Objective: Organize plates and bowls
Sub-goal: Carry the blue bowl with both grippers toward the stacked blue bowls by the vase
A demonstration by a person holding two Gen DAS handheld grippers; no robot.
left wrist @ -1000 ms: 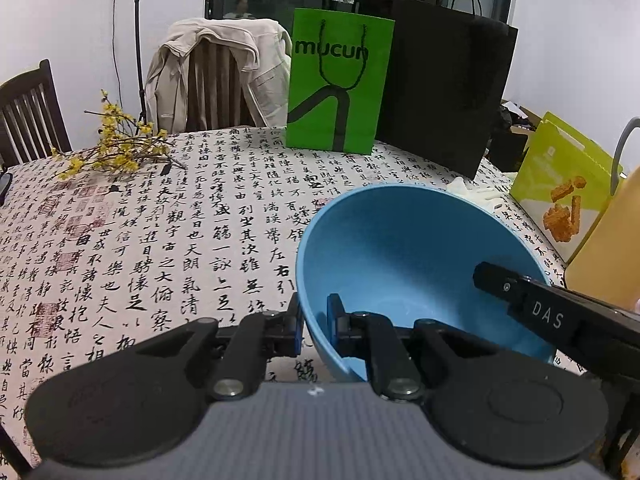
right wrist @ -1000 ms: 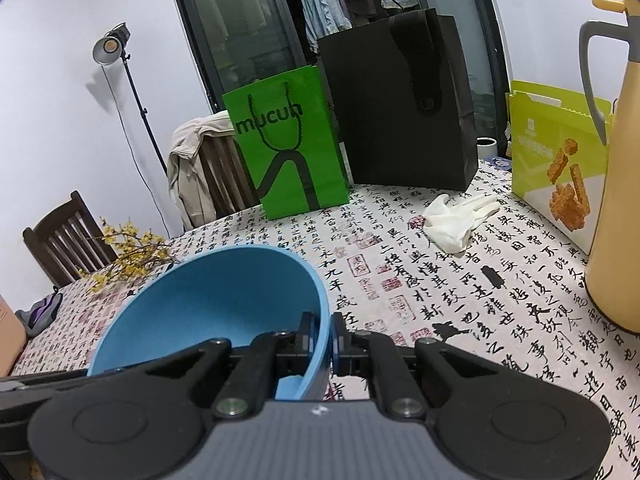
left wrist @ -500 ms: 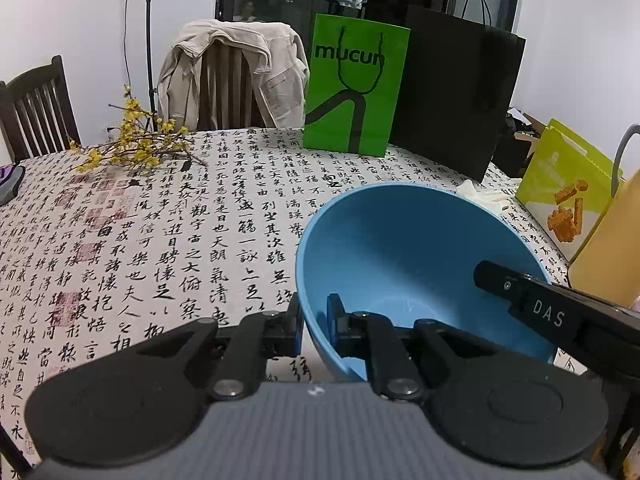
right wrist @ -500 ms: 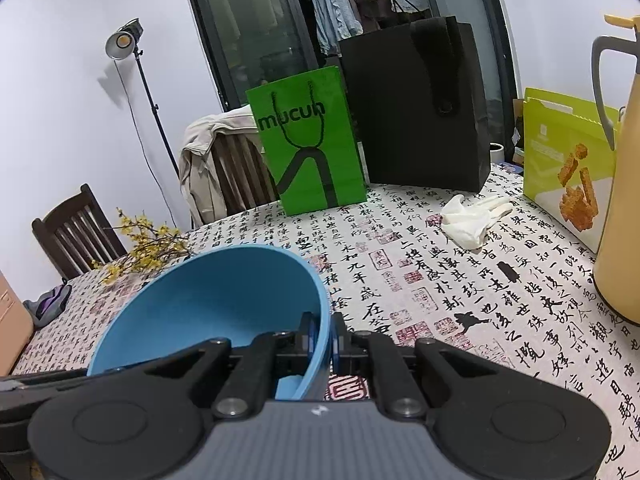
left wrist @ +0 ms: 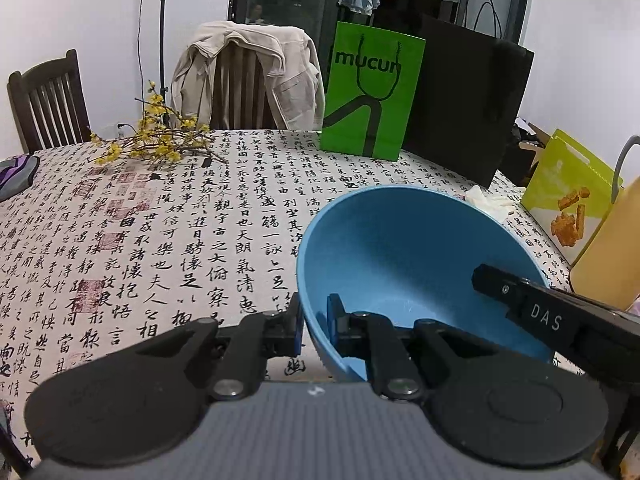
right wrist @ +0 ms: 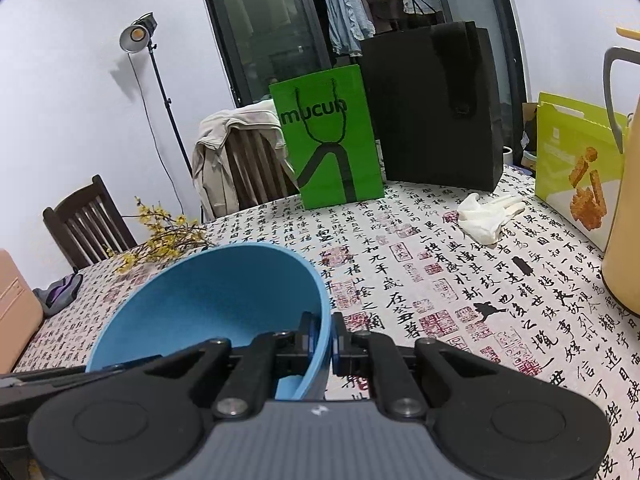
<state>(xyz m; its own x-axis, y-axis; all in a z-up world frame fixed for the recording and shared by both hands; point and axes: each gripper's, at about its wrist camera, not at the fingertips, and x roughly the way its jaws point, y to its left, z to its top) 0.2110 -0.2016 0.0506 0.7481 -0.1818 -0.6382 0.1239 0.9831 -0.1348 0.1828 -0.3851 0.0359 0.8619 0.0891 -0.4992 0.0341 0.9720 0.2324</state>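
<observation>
My left gripper [left wrist: 314,316] clenched on the round blue plastic bowl's [left wrist: 404,248] near rim, my right gripper [right wrist: 322,338] clamping its opposite rim, bowl above the calligraphy-printed tablecloth [left wrist: 160,240].

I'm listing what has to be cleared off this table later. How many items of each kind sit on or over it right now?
Blue bowl, clamped by both tools: 1
Paper bags, green and black: 2
Snack box: 1
Yellow jug: 1
Flower sprig: 1
White glove: 1
Purple-grey cloth: 1
Total: 8
</observation>
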